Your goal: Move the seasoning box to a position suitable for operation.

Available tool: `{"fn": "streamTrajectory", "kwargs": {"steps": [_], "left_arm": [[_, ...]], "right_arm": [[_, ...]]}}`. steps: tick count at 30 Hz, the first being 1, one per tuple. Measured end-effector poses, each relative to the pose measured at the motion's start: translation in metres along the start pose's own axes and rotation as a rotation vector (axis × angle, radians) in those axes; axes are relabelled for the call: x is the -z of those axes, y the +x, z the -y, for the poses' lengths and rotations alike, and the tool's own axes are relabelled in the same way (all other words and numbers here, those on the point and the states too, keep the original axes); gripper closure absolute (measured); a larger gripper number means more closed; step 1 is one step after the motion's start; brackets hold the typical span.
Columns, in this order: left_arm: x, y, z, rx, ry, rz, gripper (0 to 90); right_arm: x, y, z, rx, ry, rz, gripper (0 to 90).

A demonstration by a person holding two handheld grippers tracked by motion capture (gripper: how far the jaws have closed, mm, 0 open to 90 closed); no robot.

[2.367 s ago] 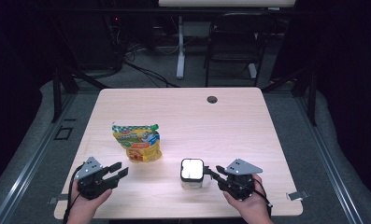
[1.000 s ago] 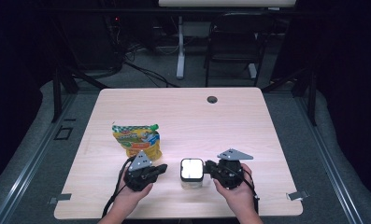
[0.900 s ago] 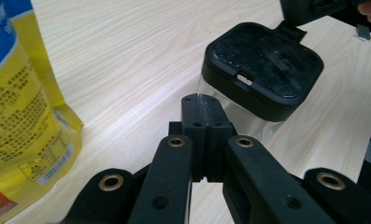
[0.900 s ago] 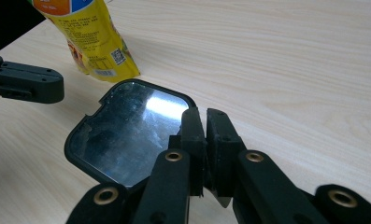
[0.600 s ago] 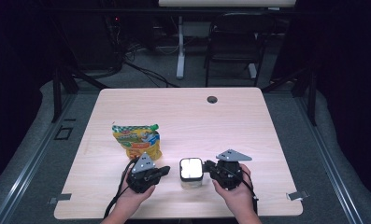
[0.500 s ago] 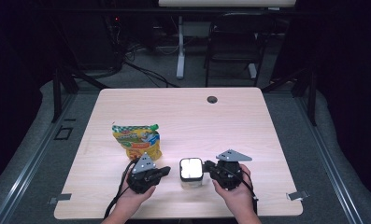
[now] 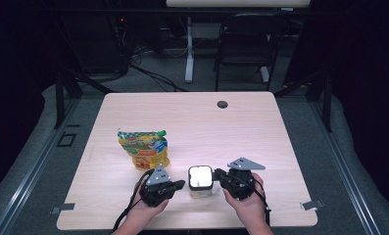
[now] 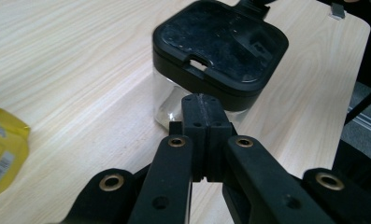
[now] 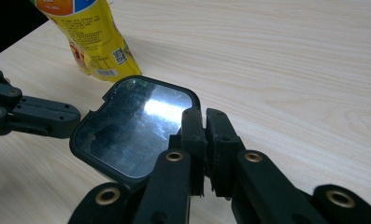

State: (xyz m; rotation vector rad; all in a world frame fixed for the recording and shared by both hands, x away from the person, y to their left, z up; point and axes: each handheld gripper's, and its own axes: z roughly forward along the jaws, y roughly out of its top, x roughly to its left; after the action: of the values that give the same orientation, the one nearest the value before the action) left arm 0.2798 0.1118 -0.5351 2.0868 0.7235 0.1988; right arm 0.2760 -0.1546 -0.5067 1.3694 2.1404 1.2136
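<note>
A clear square container with a black lid (image 7: 200, 179) stands near the table's front edge. A yellow snack pouch (image 7: 144, 150) lies to its left, a little farther back. My left gripper (image 7: 181, 184) is shut and empty, its tips close to the container's left side; in the left gripper view they (image 8: 202, 103) sit just short of its clear wall (image 8: 167, 100). My right gripper (image 7: 217, 175) is at the container's right side. Its jaws (image 9: 203, 117) are almost together over the lid's edge (image 9: 131, 126); I cannot tell whether they pinch anything.
The light wooden table (image 7: 260, 127) has a dark cable hole (image 7: 223, 104) near its far edge. A chair (image 7: 246, 44) and cables stand on the dark floor behind. The left gripper (image 9: 33, 116) shows beyond the lid in the right gripper view.
The left hand has come from the table's front left to the container's left side. The right hand has edged in towards the container. Both have kept nearly still over the last second.
</note>
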Motion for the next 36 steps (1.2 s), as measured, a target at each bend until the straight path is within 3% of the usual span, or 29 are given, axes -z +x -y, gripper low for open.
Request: {"fn": "streamTrajectory", "kwargs": {"steps": [14, 30, 36], "left_arm": [[-0.004, -0.005, -0.002, -0.016, 0.014, 0.023, 90.0], [-0.001, -0.004, -0.007, -0.010, -0.013, 0.032, 90.0], [-0.001, -0.006, -0.010, -0.028, -0.014, 0.023, 90.0]], "right_arm": [[0.000, 0.000, 0.001, -0.007, -0.011, -0.002, 86.8], [0.001, -0.001, 0.003, -0.011, -0.013, -0.001, 86.9], [0.002, -0.002, 0.005, -0.025, -0.022, -0.014, 86.7]]}}
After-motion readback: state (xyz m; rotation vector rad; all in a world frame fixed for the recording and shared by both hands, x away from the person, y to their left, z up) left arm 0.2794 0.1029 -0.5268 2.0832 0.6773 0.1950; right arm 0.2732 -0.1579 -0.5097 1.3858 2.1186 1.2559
